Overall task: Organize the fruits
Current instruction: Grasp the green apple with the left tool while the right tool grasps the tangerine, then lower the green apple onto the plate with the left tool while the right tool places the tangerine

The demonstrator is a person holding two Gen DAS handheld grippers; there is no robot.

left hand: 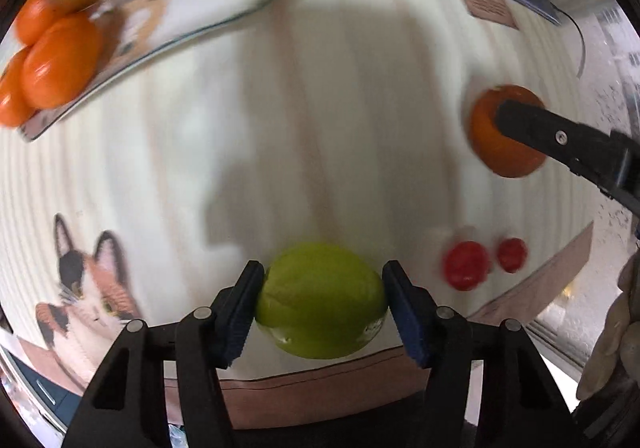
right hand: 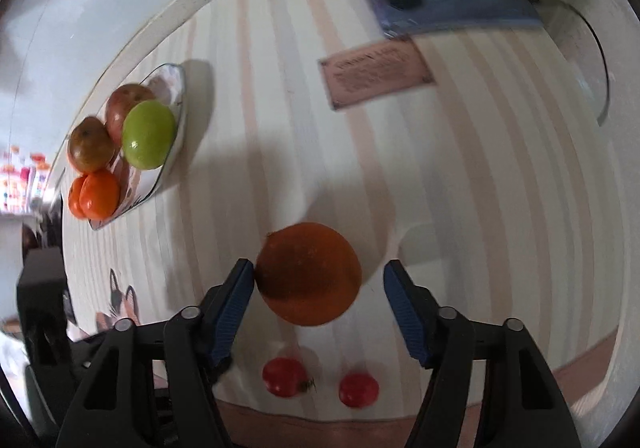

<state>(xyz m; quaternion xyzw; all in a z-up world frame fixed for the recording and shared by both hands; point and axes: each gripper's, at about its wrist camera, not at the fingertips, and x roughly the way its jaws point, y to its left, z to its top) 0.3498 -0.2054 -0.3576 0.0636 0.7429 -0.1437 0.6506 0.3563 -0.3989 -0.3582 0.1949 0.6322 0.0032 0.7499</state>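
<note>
1. Writing: we see a pink card [right hand: 376, 73] with printed lines, too blurred to read; the dark blue booklet [right hand: 452, 4] behind it shows no legible text either.
2. Far left, the cat-print plate [right hand: 176, 96] holds 2 oranges, 1 brownish fruit, 1 reddish apple and 1 green apple [right hand: 149, 134], all packed touching.
3. A calico cat print [left hand: 86, 288] sits on the striped tablecloth [left hand: 320, 108] near the left gripper.
4. Left gripper [left hand: 323, 302]: we see both blue pads pressed against a green apple [left hand: 322, 300], clamped at its sides, low centre of the left wrist view, near the table's front edge.
5. Right gripper [right hand: 319, 294]: jaws wide; its left pad touches a loose orange [right hand: 308, 274], the right pad stands apart from it. Not gripped.
6. 2 small red tomatoes [right hand: 286, 376] lie just in front of that orange, between the 2 grippers' fruits.
7. Right side: a thin dark cable [left hand: 580, 44] curves near the booklet.
</note>
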